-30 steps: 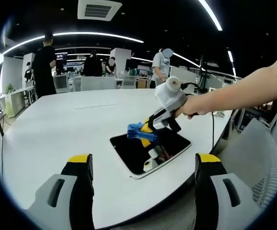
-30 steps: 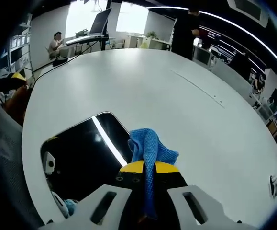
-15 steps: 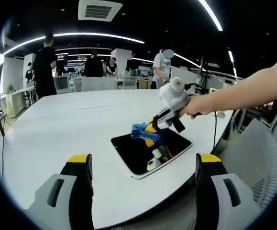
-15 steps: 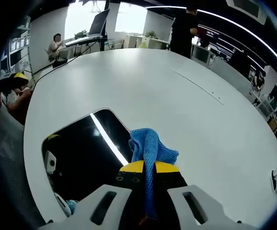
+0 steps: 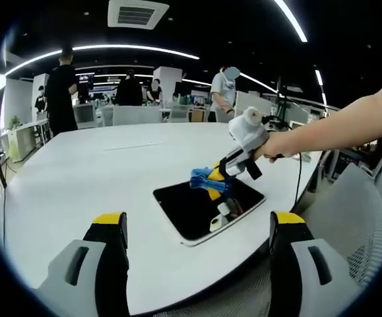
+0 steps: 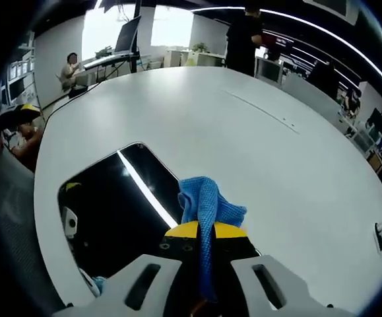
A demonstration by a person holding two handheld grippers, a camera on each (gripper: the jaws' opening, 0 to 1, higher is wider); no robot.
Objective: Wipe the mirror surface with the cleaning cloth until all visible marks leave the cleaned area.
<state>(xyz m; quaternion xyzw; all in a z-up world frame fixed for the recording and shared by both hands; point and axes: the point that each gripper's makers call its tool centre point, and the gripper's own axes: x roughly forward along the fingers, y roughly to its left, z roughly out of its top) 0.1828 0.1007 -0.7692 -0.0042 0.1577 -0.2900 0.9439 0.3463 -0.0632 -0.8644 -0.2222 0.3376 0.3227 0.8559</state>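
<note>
Mid-wipe: right gripper (image 6: 200,232) pinched the cloth (image 6: 206,204) at the mirror (image 6: 115,214) far edge; left gripper (image 5: 197,228) spread, idle. Next: sweep nearer.

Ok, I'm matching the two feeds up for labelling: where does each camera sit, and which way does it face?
Left gripper view: rides the open left gripper, facing across the round white table at the dark rectangular mirror; the person's forearm shows.
Right gripper view: rides the right gripper, shut on the blue cleaning cloth, looking down over it.
Shared: mirror, cloth, table, right gripper.
</note>
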